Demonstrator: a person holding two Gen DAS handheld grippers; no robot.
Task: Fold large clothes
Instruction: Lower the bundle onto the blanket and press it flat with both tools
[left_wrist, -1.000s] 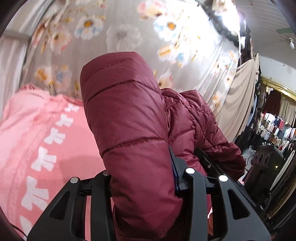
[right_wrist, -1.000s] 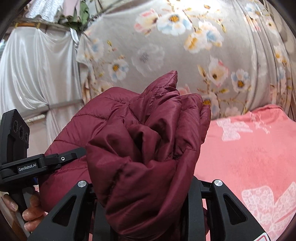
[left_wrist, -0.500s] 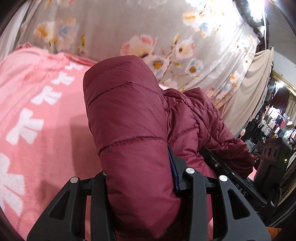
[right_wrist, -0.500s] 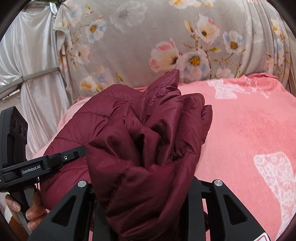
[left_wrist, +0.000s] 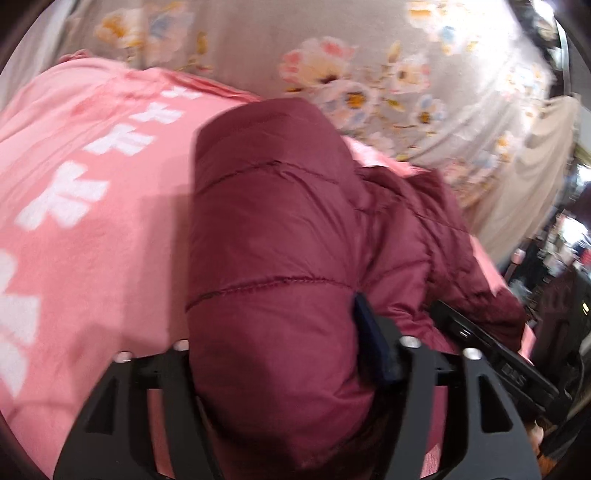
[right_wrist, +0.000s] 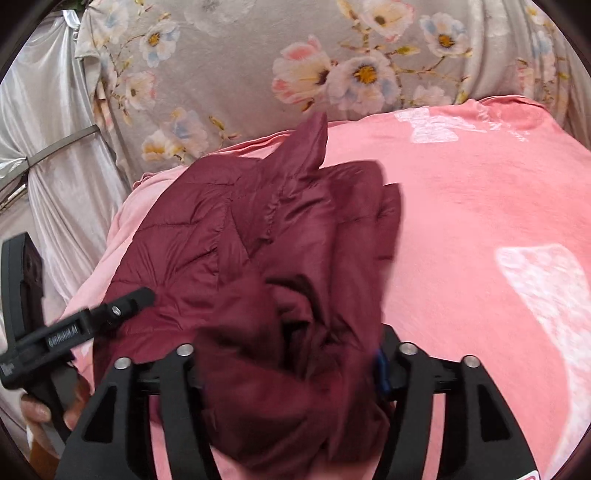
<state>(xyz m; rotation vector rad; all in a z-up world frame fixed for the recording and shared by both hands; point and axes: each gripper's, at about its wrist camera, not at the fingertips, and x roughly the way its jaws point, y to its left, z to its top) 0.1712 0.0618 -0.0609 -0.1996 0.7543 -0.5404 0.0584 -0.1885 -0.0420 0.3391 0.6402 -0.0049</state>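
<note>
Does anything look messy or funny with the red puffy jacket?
A bit messy: the maroon jacket lies bunched in crumpled folds on the pink blanket, one corner poking up, not yet a flat fold. Nothing looks torn or spilled.

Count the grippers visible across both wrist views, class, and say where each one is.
2. The left gripper and right gripper each straddle the maroon puffer jacket over the pink blanket, jaws just opened; each also appears at the other view's edge.

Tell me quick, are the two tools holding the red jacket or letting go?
Left tool: open, has just been opening, jacket loose between its fingers.
Right tool: open, has just been opening, jacket between its fingers too.
</note>
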